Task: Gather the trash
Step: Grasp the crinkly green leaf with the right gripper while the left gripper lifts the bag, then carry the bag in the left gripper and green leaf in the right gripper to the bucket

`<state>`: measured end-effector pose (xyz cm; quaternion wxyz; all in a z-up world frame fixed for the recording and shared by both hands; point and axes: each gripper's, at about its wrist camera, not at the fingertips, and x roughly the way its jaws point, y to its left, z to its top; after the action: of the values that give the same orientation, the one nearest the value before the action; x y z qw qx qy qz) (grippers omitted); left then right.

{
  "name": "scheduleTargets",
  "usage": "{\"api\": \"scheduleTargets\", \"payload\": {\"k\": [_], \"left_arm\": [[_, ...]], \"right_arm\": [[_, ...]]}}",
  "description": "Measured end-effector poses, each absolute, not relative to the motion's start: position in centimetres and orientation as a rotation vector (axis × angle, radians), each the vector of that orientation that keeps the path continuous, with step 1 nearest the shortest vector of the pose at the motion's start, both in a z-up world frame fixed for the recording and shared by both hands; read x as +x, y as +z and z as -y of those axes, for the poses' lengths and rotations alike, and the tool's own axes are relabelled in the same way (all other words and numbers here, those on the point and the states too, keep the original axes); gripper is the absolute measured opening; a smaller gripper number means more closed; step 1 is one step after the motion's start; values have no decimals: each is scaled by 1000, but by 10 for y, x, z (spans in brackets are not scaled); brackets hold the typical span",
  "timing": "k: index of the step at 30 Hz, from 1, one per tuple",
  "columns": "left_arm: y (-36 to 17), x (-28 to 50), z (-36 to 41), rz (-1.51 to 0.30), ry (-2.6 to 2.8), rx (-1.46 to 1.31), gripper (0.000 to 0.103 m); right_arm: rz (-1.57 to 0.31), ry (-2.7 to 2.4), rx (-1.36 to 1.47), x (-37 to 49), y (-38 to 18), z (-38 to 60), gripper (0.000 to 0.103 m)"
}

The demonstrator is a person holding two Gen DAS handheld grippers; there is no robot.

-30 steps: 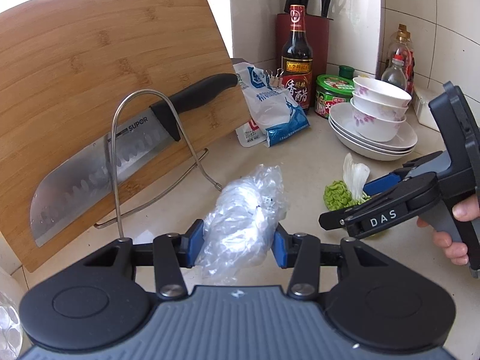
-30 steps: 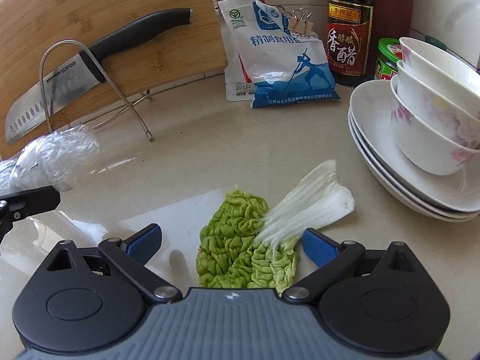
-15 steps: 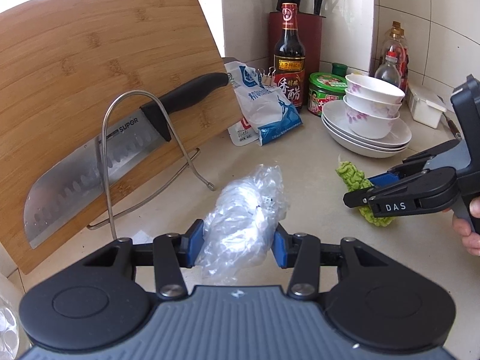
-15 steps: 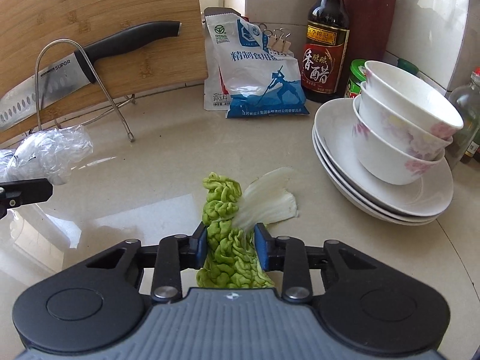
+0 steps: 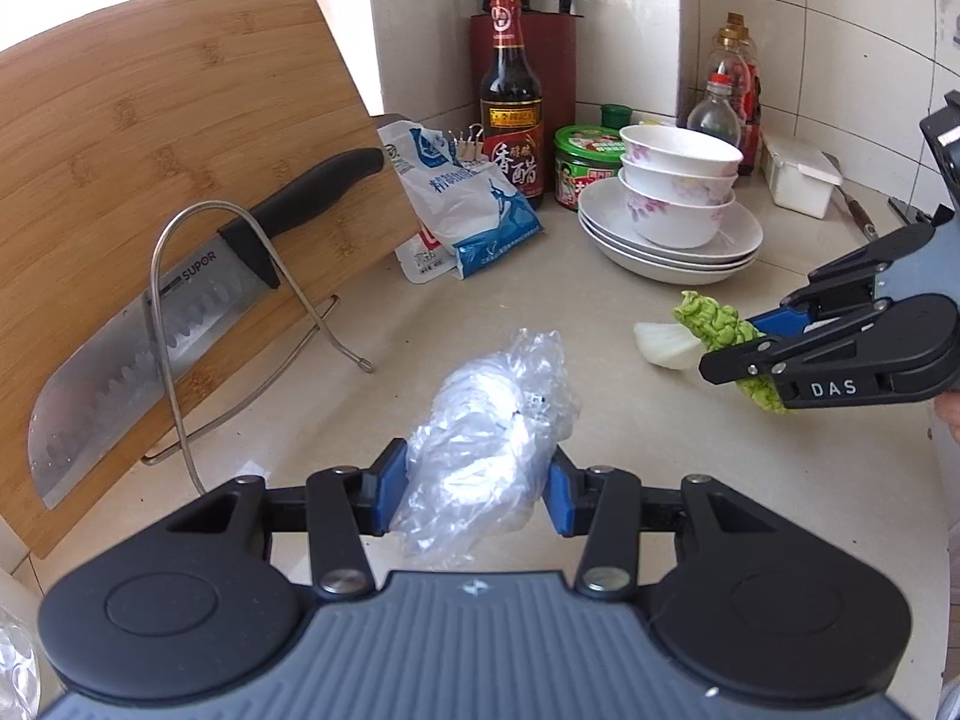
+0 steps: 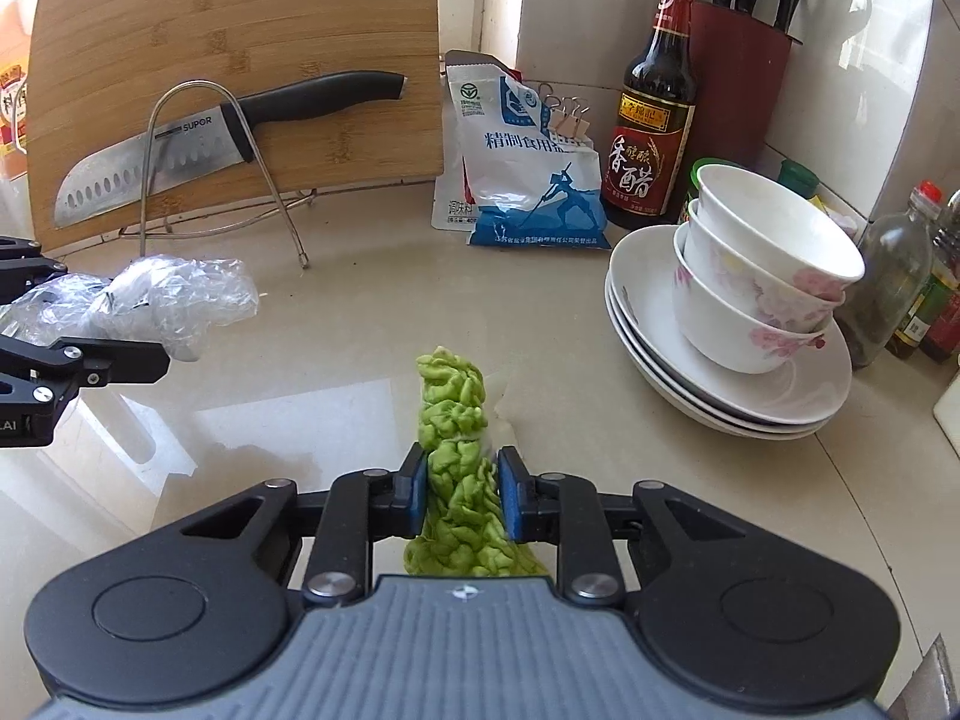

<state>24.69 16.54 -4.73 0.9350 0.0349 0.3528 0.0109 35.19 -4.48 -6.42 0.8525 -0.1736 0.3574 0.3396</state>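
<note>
My left gripper (image 5: 468, 495) is shut on a crumpled clear plastic bag (image 5: 486, 426) and holds it above the beige counter (image 5: 480, 324). The bag also shows at the left of the right wrist view (image 6: 174, 300). My right gripper (image 6: 462, 492) is shut on a green and white cabbage leaf (image 6: 459, 450), lifted off the counter. In the left wrist view the right gripper (image 5: 750, 354) is at the right with the leaf (image 5: 708, 324) sticking out of it.
A bamboo cutting board (image 5: 150, 138) leans at the left with a knife (image 5: 180, 306) in a wire rack. A salt bag (image 5: 462, 204), vinegar bottle (image 5: 513, 102), knife block (image 6: 738, 66), stacked bowls and plates (image 5: 678, 204) and bottles (image 6: 900, 282) line the back.
My right gripper closed on the cabbage leaf and lifted it off the counter. Both grippers rose and drew back. My left gripper kept its hold on the plastic bag.
</note>
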Motion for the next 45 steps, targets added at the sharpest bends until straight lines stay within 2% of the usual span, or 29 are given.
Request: {"api": "scheduleTargets", "payload": {"k": [10,25,45], "left_arm": [[-41,235,-128,-740,-94,133,45],[-22,222,-59,-746,-308,193,45],[-46,204,89,-781,-678,288,45]], "right_arm": [[-727,722,-379,312,-47,75,21],[-735,626,-321,256,-15,152,20],[-826,326,-135,171,-39,285,20]]}}
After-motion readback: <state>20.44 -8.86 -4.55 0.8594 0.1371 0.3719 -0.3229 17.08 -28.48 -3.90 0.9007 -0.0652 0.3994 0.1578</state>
